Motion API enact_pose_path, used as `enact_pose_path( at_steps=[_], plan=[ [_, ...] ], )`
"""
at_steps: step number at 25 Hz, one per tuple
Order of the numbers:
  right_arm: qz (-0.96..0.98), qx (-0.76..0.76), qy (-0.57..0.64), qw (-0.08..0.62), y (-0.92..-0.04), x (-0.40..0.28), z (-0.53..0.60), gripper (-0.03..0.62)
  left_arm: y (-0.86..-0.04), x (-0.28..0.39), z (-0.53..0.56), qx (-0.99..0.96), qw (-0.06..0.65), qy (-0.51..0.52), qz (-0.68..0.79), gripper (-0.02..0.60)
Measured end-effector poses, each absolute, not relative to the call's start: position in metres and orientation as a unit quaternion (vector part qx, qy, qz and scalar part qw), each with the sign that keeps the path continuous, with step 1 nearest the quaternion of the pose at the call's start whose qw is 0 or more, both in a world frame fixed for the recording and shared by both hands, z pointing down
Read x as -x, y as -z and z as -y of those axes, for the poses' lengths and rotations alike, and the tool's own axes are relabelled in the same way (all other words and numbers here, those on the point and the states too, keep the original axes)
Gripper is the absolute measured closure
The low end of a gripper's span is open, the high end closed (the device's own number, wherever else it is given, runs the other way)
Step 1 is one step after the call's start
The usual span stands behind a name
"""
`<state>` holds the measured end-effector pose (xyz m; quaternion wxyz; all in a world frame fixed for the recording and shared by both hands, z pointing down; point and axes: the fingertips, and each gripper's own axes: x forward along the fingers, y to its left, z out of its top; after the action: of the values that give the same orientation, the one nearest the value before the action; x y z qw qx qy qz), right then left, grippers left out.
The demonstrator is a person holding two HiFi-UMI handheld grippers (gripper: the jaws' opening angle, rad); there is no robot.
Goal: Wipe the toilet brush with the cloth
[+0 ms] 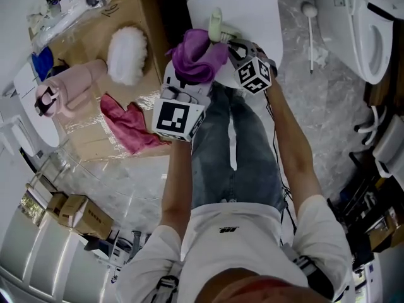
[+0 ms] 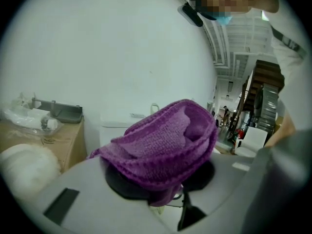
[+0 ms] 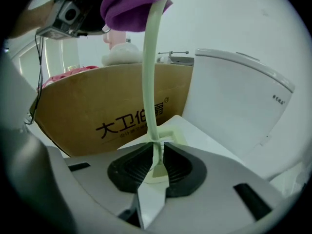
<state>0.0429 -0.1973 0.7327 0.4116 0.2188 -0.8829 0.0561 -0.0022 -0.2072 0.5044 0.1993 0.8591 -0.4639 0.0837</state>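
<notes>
The toilet brush (image 3: 151, 72) is pale green and thin, and it rises from my right gripper (image 3: 157, 165), whose pads pinch its lower end. Its upper part runs into the purple knitted cloth (image 3: 131, 4). From the head view the brush's tip (image 1: 216, 24) pokes out past the cloth (image 1: 199, 55), over the closed white toilet lid (image 1: 252, 11). My left gripper (image 1: 189, 74) is shut on that cloth, with my right gripper (image 1: 230, 43) just to its right. In the left gripper view the bunched cloth (image 2: 165, 140) fills the jaws of the left gripper (image 2: 163, 182) and hides the brush.
A cardboard box (image 1: 82, 115) at the left carries a white fluffy duster head (image 1: 126, 54), a pink item (image 1: 76, 87) and a red cloth (image 1: 129, 128). Another toilet (image 1: 369, 36) stands at the right, with a white brush (image 1: 310, 30) on the floor beside it.
</notes>
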Motion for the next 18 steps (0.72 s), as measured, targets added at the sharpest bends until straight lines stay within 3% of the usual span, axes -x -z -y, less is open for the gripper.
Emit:
enact_pose_path(
  at_steps=[8,18],
  plan=[
    [0.894,-0.261,-0.068,0.357,-0.648,-0.054,0.182,0.534,-0.487,0.012,0.175,-0.85,0.205,-0.106,0.474,0.443],
    [0.923,-0.293,-0.035,0.247,-0.459,-0.074,0.147,0.562,-0.397,-0.003,0.142,-0.857,0.172,-0.107,0.474,0.477]
  ],
)
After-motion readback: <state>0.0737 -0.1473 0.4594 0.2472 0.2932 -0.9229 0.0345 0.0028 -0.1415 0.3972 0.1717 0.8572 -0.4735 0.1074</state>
